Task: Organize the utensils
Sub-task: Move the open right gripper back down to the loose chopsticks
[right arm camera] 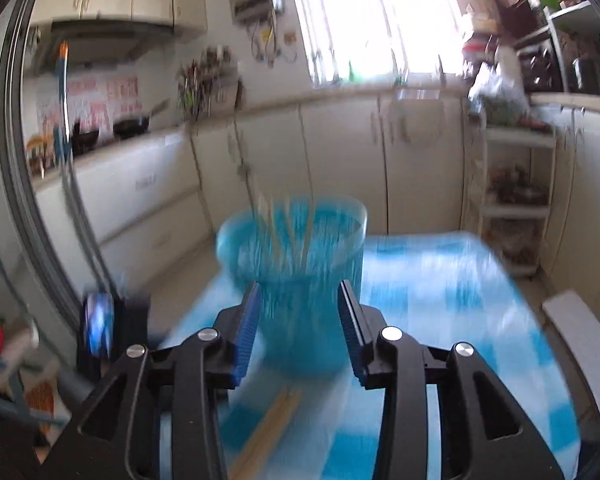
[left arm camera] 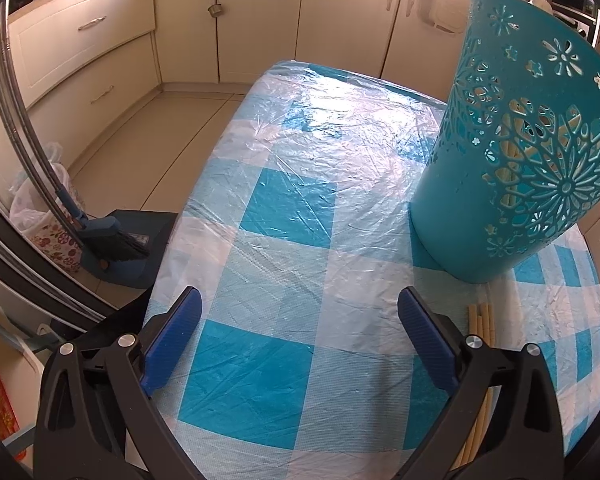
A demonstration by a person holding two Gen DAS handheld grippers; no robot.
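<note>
On the worktop (left arm camera: 284,208), draped in blue-and-white checked plastic, stands a teal plastic holder (left arm camera: 516,160) pierced with flower cut-outs, pale wooden chopsticks (right arm camera: 288,224) upright inside. More pale chopsticks (left arm camera: 482,320) lie flat just beside its base. The left tongs (left arm camera: 300,320) and right tongs (right arm camera: 298,320) both gape, released, grasping nothing.

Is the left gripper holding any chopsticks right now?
No, the left gripper is wide open over bare tablecloth; the loose chopsticks lie outside its right finger.
</note>
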